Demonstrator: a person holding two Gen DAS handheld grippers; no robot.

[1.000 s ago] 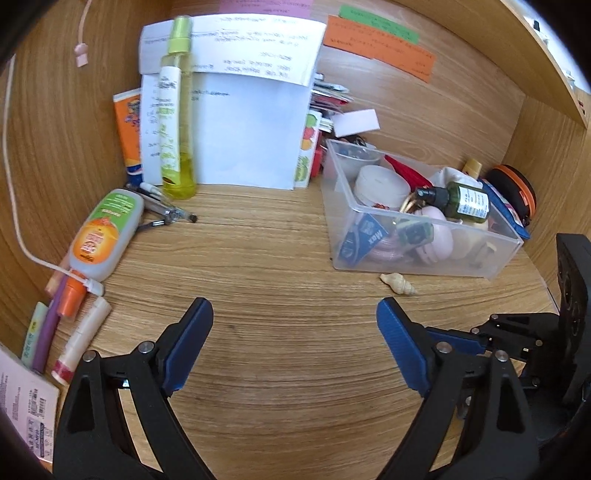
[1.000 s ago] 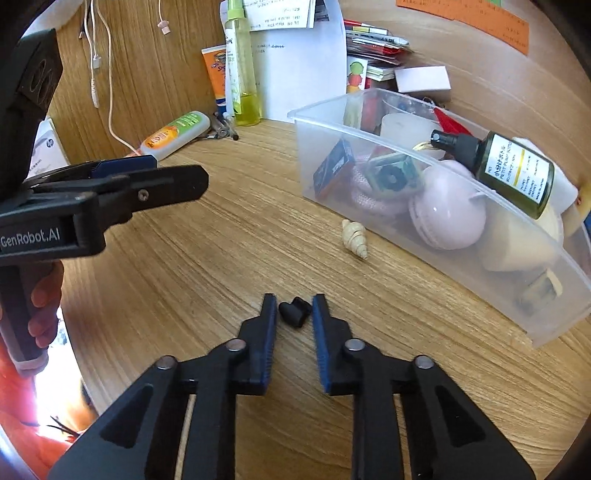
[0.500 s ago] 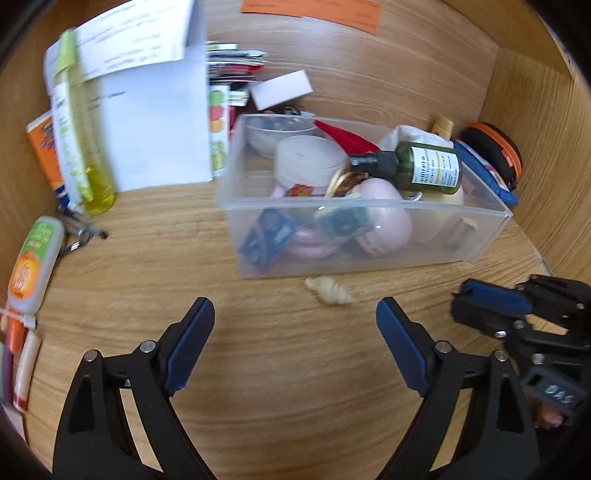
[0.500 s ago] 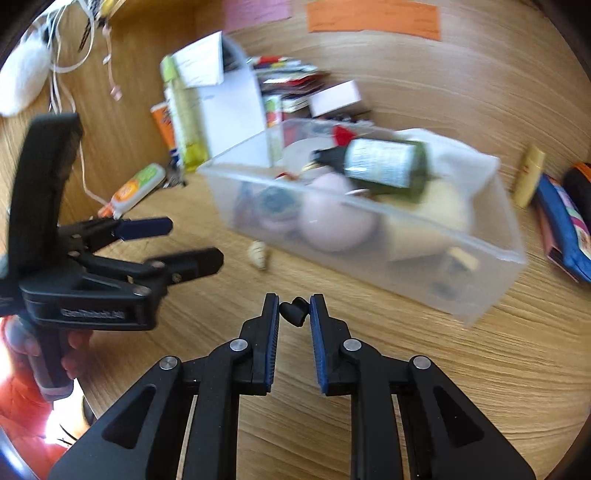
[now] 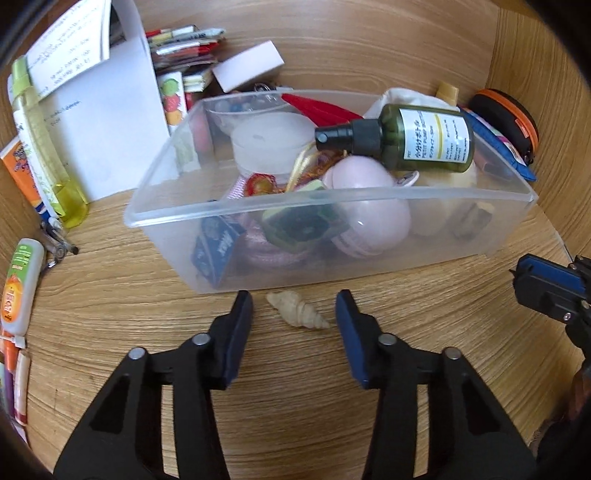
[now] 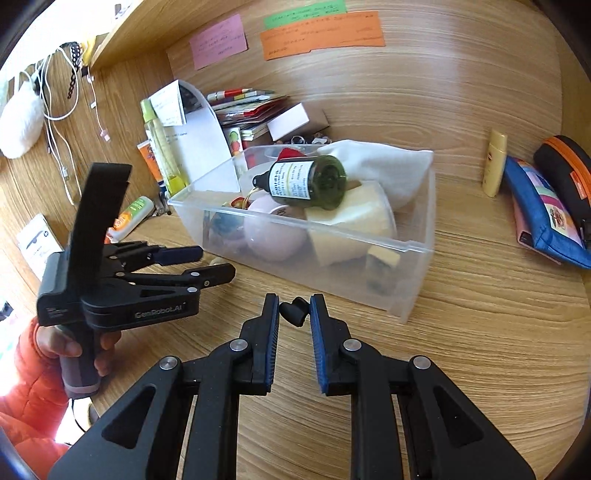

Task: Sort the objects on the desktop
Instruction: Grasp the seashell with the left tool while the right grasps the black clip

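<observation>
**Shell beside bin: left tool set to pinch**

On the worktop (image 5: 424,321), just in front of the clear bin (image 5: 332,206), lies 1 small cream shell (image 5: 298,309), pointed end to the right, near the bin wall; whether it touches the wall cannot be told.

Left tool (image 5: 294,314): spread, 1 finger on each side of the shell, neither pad touching it. Empty.

Right tool (image 6: 294,316): narrowed on a small black part (image 6: 294,311) held at the fingertips, low in front of the bin's near corner.

Step in hand, as judged: pinch the shell and lift it into the bin.
- The shell tapers, so the pads are best brought onto the thick middle whorls, not the tip, which would likely squirt out.
- Keep the tool low and level; the far fingertip sits close to the bin wall and could nudge it.
- The bin is heaped, with 1 green spray bottle (image 5: 413,142) lying on top, so a gap near the front wall looks the safest drop.

Surface: wood-grain laminate, smooth, probably slippery under a hard shell.

Room: wooden desk alcove with back and side panels; paper notes (image 6: 321,33) stuck to the back panel; tubes, papers and pouches along the edges.
</observation>
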